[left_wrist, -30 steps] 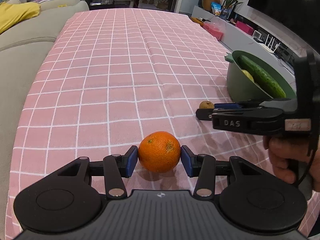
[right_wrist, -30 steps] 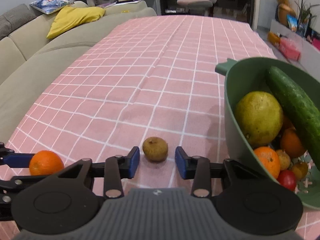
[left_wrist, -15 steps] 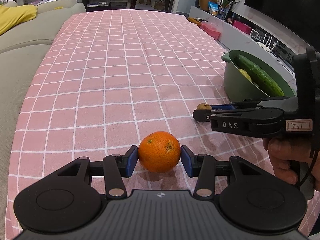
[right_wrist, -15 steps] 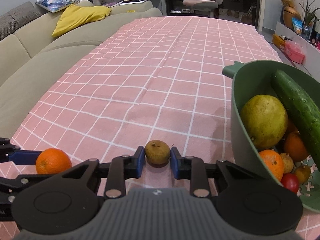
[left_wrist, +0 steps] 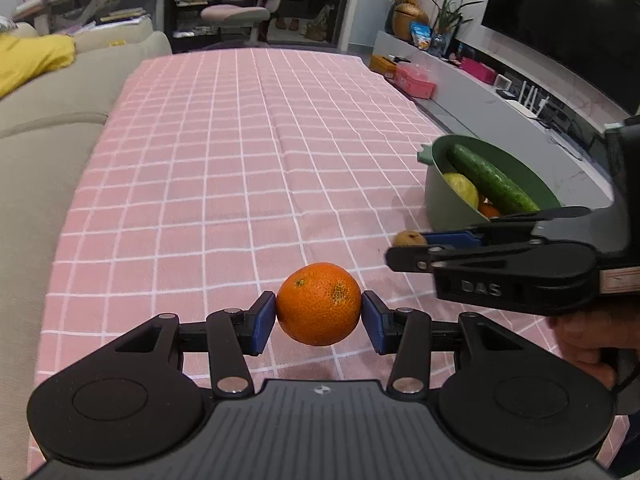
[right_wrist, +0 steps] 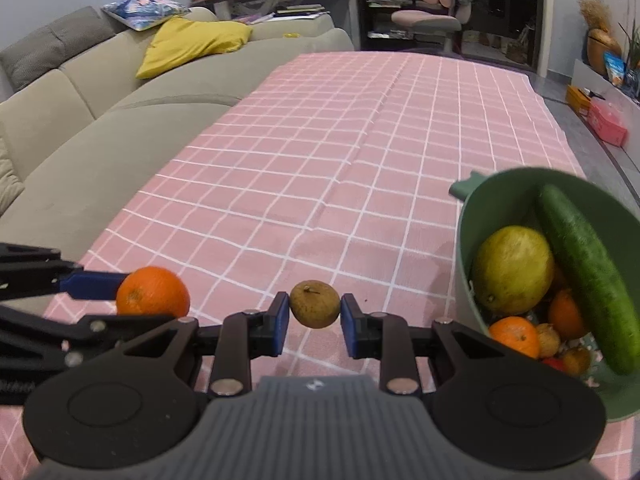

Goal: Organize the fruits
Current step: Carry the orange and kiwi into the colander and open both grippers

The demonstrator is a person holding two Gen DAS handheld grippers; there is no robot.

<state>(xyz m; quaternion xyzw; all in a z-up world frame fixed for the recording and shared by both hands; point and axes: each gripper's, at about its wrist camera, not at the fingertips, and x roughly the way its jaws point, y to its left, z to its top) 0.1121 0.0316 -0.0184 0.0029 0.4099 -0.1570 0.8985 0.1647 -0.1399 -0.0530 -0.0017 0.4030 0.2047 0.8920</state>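
My left gripper [left_wrist: 319, 312] is shut on an orange [left_wrist: 319, 303] and holds it above the pink checked tablecloth [left_wrist: 240, 152]. My right gripper [right_wrist: 315, 312] is shut on a small brown fruit [right_wrist: 315, 309], also lifted off the cloth. The orange also shows in the right wrist view [right_wrist: 153, 291] at the left. The brown fruit shows in the left wrist view [left_wrist: 409, 238] at the right gripper's tip. A green bowl [right_wrist: 466, 240] stands to the right and holds a cucumber [right_wrist: 586, 276], a yellow-green fruit [right_wrist: 514, 269], oranges and small fruits.
A beige sofa [right_wrist: 100, 120] with a yellow cushion [right_wrist: 192, 42] runs along the table's left side. A low grey TV bench [left_wrist: 500, 100] with boxes runs along the right. A pink chair [left_wrist: 240, 8] stands beyond the far end.
Both grippers have lifted their fruits off the cloth. The right gripper closed on the brown fruit about half a second ago and now holds it higher.
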